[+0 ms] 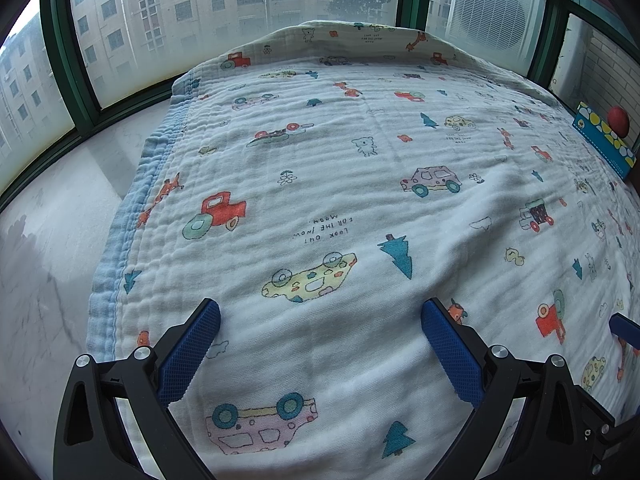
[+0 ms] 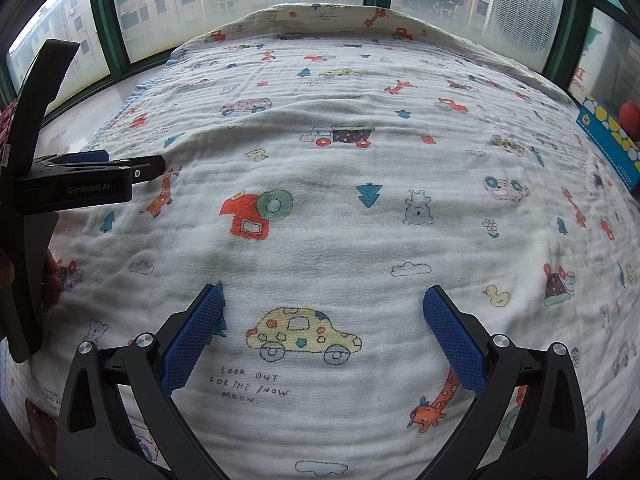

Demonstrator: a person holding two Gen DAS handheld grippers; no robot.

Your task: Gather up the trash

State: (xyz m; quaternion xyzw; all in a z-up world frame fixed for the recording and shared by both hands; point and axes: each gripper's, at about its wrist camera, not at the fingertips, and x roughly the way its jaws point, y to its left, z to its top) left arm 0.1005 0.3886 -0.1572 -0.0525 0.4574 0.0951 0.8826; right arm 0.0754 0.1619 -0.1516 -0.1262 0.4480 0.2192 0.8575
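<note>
No trash shows in either view. My left gripper [image 1: 320, 312] is open and empty, low over a white printed blanket [image 1: 340, 184] with cartoon cars and trees. My right gripper [image 2: 324, 300] is open and empty over the same blanket [image 2: 360, 232]. The left gripper's black body [image 2: 80, 184] shows from the side at the left of the right wrist view, level with the blanket. A blue fingertip of the right gripper [image 1: 624, 326] shows at the right edge of the left wrist view.
A blue patterned box [image 1: 604, 142] with a red ball [image 1: 618, 120] behind it sits at the right edge, also in the right wrist view [image 2: 608, 144]. Green-framed windows [image 1: 76, 64] and an air-conditioner unit [image 1: 492, 16] lie beyond. A pale marble sill [image 1: 52, 240] runs left.
</note>
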